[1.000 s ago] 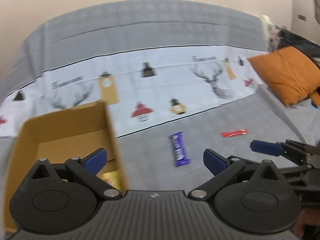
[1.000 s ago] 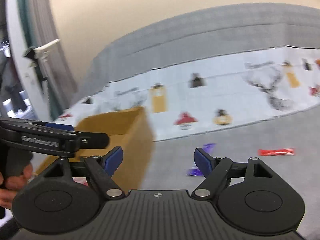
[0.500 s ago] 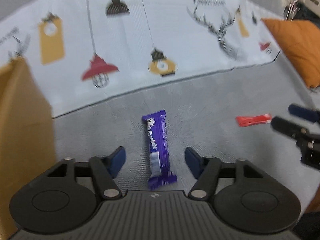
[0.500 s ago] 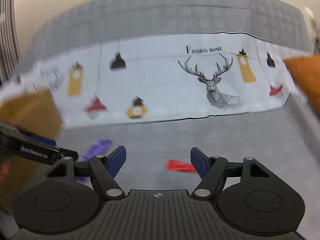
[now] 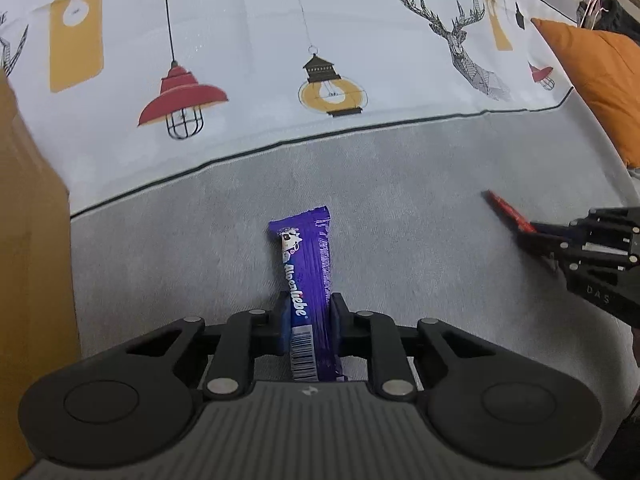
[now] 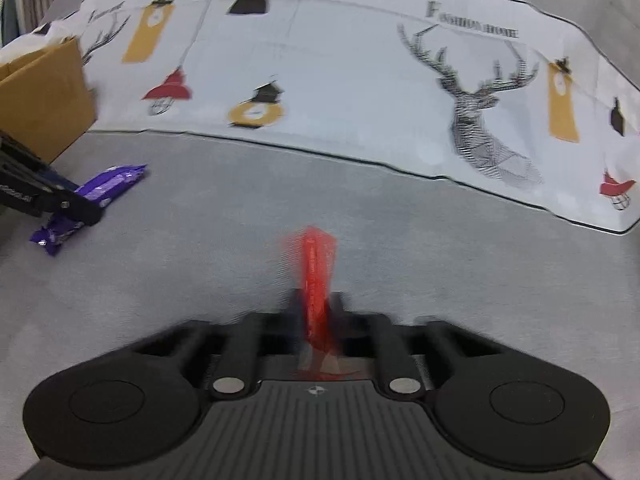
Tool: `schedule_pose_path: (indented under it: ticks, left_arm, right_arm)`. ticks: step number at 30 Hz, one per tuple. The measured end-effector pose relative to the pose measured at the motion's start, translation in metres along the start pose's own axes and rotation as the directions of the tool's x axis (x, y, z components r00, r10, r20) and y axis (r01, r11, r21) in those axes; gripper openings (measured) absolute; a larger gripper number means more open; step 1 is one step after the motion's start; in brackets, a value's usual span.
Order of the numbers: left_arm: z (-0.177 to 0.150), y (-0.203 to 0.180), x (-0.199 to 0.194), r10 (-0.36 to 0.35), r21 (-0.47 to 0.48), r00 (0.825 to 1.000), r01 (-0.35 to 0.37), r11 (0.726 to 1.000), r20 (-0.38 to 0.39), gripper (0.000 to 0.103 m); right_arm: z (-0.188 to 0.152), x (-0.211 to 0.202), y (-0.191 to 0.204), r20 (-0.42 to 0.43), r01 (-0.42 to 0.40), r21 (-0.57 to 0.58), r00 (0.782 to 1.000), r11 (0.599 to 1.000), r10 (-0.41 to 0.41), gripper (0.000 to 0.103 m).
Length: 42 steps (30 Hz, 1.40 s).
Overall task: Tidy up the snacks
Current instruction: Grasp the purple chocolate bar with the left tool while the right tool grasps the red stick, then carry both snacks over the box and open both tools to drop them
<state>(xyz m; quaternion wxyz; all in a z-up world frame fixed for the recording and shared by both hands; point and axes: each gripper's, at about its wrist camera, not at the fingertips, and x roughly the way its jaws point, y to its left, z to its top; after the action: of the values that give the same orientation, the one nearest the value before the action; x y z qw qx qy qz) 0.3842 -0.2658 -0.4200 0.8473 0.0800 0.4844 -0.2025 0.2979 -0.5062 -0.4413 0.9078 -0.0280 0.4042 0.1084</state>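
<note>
The purple bar [image 5: 306, 292] lies lengthwise on the grey cover [image 5: 420, 280], its far end pointing toward the printed sheet [image 5: 280, 40]. The left gripper [image 5: 307, 322] has its jaws closed on the bar's near half, one blue pad pressed to each long side, with the barcode end running back under the gripper body. The wrapper shows a small cow face and white lettering. From the right wrist view the same bar [image 6: 116, 178] appears off to the left, with the left gripper [image 6: 82, 210] across it and the crimped near end sticking out toward the camera.

The red snack [image 6: 316, 276] is a thin packet, blurred in the right wrist view. The right gripper [image 6: 316, 308] has its jaws pinched together on it, and the packet's far end sticks out ahead over the cover. In the left wrist view that packet [image 5: 506, 208] shows as a red sliver at the tip of the right gripper [image 5: 536, 236].

A cardboard box [image 5: 28, 240] stands close on the left of the purple bar, its brown wall filling that edge. An orange cushion [image 5: 596, 80] sits at the far right, beyond the sheet with its lamps and deer head [image 5: 460, 40].
</note>
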Motion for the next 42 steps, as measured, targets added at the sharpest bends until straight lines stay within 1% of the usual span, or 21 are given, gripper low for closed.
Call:
schedule_pose_path:
  ticks: [1, 3, 5, 6, 9, 11, 12, 13, 15, 16, 18, 21, 22, 24, 26, 29, 32, 35, 37, 40, 42]
  left_arm:
    - [-0.002, -0.001, -0.002, -0.001, 0.000, 1.000, 0.001, 1.000, -0.007, 0.021]
    - [-0.005, -0.004, -0.007, -0.012, -0.006, 1.000, 0.012, 1.000, -0.016, 0.021]
    - [-0.009, -0.007, -0.011, -0.022, -0.003, 1.000, 0.022, 1.000, -0.017, 0.021]
    - [-0.011, -0.009, -0.012, -0.021, 0.005, 1.000, 0.021, 1.000, -0.020, 0.021]
    - [-0.017, -0.011, -0.011, -0.022, 0.005, 0.999, 0.022, 1.000, -0.023, 0.021]
    - [-0.019, -0.012, -0.009, -0.022, 0.014, 1.000, 0.022, 1.000, -0.019, 0.021]
    - [-0.019, -0.013, -0.009, -0.019, 0.032, 1.000, 0.020, 0.999, -0.020, 0.021]
    - [-0.018, -0.016, -0.010, -0.017, 0.063, 0.999, 0.019, 0.998, -0.031, 0.018]
    - [-0.017, -0.020, -0.015, -0.016, 0.079, 0.999, 0.020, 0.997, -0.051, 0.016]
    - [-0.016, -0.022, -0.023, -0.019, 0.080, 0.999, 0.023, 0.997, -0.047, 0.016]
    - [-0.017, -0.026, -0.042, -0.006, 0.096, 1.000, 0.008, 0.995, -0.018, 0.016]
    - [-0.021, -0.030, -0.081, -0.020, 0.096, 0.999, 0.016, 0.995, 0.033, 0.016]
    - [-0.022, -0.031, -0.093, -0.023, 0.097, 0.998, 0.018, 0.995, 0.050, 0.016]
    - [-0.027, -0.031, -0.122, -0.027, 0.094, 0.995, 0.018, 0.995, 0.095, 0.016]
    - [-0.032, -0.029, -0.150, -0.034, 0.079, 0.990, 0.023, 0.997, 0.135, 0.016]
    - [-0.036, -0.023, -0.197, -0.067, 0.037, 0.979, 0.062, 0.997, 0.190, 0.016]
    - [-0.038, -0.020, -0.252, -0.062, 0.050, 0.955, 0.050, 0.998, 0.290, 0.016]
    - [-0.040, -0.012, -0.309, -0.054, 0.050, 0.920, 0.038, 0.998, 0.389, 0.016]
    - [-0.043, -0.008, -0.343, -0.027, 0.056, 0.889, 0.001, 0.998, 0.457, 0.016]
    - [-0.054, 0.003, -0.393, 0.023, 0.046, 0.832, -0.059, 0.997, 0.554, 0.016]
    - [-0.064, 0.011, -0.421, 0.053, 0.031, 0.798, -0.090, 0.995, 0.601, 0.016]
  right_arm:
    - [0.001, -0.003, 0.000, -0.010, -0.040, 0.063, 0.999, 0.997, 0.041, 0.010]
    - [0.000, -0.016, 0.002, -0.004, -0.052, 0.148, 0.999, 0.988, 0.053, 0.010]
    - [-0.004, -0.023, 0.008, -0.014, -0.090, 0.231, 0.995, 0.969, 0.096, 0.010]
    - [-0.006, -0.023, 0.014, -0.026, -0.082, 0.240, 0.996, 0.967, 0.090, 0.010]
    - [-0.007, -0.019, 0.034, -0.048, -0.023, 0.176, 0.998, 0.984, 0.032, 0.013]
    - [-0.008, -0.015, 0.042, -0.043, -0.011, 0.114, 0.999, 0.993, 0.016, 0.019]
    - [-0.008, -0.014, 0.046, -0.039, -0.001, 0.082, 0.999, 0.997, 0.004, 0.019]
    - [-0.008, -0.012, 0.047, -0.037, 0.005, 0.076, 0.999, 0.997, -0.002, 0.019]
    - [-0.005, -0.012, 0.043, -0.042, 0.012, 0.125, 0.999, 0.992, -0.006, 0.013]
    - [-0.004, -0.013, 0.041, -0.043, 0.019, 0.144, 0.999, 0.989, -0.013, 0.008]
    - [-0.004, -0.018, 0.044, -0.039, 0.027, 0.174, 0.999, 0.984, -0.021, 0.007]
    - [-0.001, -0.040, 0.061, 0.013, 0.046, 0.171, 0.999, 0.984, -0.049, 0.007]
    - [-0.002, -0.050, 0.068, 0.046, 0.040, 0.183, 0.998, 0.982, -0.049, 0.007]
    - [-0.005, -0.066, 0.079, 0.066, 0.023, 0.232, 0.997, 0.973, -0.039, 0.007]
    - [-0.007, -0.081, 0.090, 0.084, -0.018, 0.308, 0.996, 0.951, -0.008, 0.007]
    - [0.000, -0.112, 0.116, 0.135, -0.039, 0.335, 0.991, 0.941, -0.006, 0.007]
    - [0.018, -0.149, 0.143, 0.206, -0.067, 0.337, 0.978, 0.939, -0.005, 0.007]
    - [0.045, -0.188, 0.171, 0.289, -0.094, 0.296, 0.957, 0.950, 0.005, 0.007]
    - [0.065, -0.213, 0.190, 0.347, -0.127, 0.255, 0.938, 0.959, 0.031, 0.007]
    - [0.094, -0.248, 0.218, 0.417, -0.144, 0.183, 0.907, 0.972, 0.056, 0.007]
    - [0.112, -0.271, 0.238, 0.465, -0.164, 0.142, 0.882, 0.976, 0.081, 0.007]
